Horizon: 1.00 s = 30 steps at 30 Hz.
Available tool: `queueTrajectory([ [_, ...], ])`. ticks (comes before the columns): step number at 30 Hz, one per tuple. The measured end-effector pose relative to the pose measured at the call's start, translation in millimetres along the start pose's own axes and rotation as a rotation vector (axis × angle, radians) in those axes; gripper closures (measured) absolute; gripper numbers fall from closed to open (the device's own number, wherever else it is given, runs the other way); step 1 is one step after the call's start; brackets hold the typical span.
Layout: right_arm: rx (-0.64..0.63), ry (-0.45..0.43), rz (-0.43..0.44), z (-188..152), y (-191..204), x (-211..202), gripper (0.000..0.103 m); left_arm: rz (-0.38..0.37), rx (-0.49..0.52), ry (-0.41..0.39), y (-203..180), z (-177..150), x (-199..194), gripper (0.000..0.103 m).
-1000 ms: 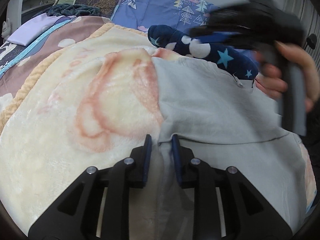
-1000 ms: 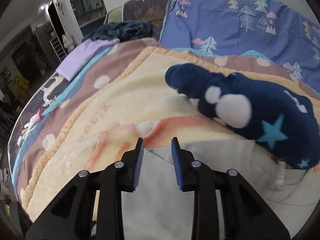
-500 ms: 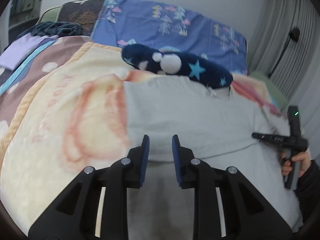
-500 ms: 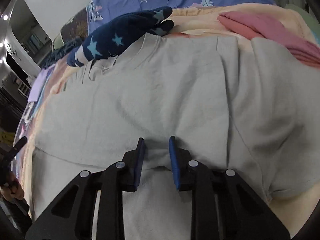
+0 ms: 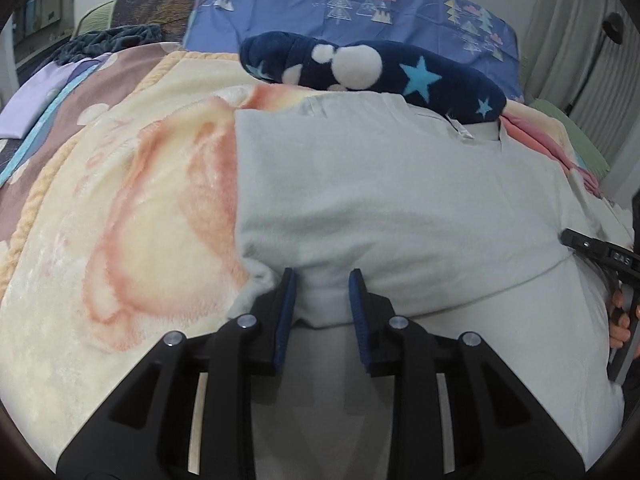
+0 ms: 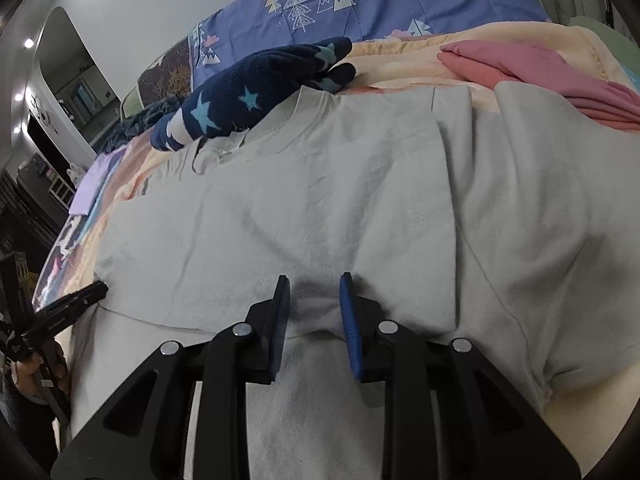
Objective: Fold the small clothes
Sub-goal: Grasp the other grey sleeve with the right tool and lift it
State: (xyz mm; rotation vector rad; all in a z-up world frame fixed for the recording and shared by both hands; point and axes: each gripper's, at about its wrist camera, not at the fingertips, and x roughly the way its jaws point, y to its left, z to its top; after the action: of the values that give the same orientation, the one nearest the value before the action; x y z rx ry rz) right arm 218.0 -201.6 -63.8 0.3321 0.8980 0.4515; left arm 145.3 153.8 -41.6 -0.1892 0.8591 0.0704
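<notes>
A pale grey T-shirt (image 5: 400, 184) lies spread on a cream and orange blanket (image 5: 120, 216), its collar toward the far pillows; it also shows in the right wrist view (image 6: 320, 208). My left gripper (image 5: 322, 280) is slightly open with a bunched fold of the shirt between its blue pads, at the shirt's left edge. My right gripper (image 6: 314, 284) is slightly open with a fold of the shirt's cloth between its pads, at the shirt's right part near the sleeve. Each gripper's tip shows at the edge of the other view.
A navy star-patterned fleece garment (image 5: 372, 68) lies across the shirt's collar, also in the right wrist view (image 6: 256, 92). Pink folded clothes (image 6: 540, 76) lie at the far right. A blue tree-print pillow (image 5: 360, 4) is behind. A lilac cloth (image 5: 36, 100) lies far left.
Both grippers have come down onto the shirt's fold line, and cloth has bunched up between their pads. The right gripper swung from the collar area to the shirt's right side.
</notes>
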Motion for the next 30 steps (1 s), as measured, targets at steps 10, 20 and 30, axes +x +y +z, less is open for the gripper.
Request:
queueTrajectory([
  [10, 0.228, -0.007, 0.002, 6, -62, -2, 0.103, -0.094, 0.145, -0.018, -83, 31, 14, 0.054],
  [20, 0.18, -0.053, -0.035, 6, -51, -24, 0.103, -0.081, 0.157, 0.011, -83, 11, 43, 0.052],
  [30, 0.456, -0.421, -0.269, 24, -189, -219, 0.101, -0.075, 0.162, 0.009, -86, 11, 45, 0.052],
])
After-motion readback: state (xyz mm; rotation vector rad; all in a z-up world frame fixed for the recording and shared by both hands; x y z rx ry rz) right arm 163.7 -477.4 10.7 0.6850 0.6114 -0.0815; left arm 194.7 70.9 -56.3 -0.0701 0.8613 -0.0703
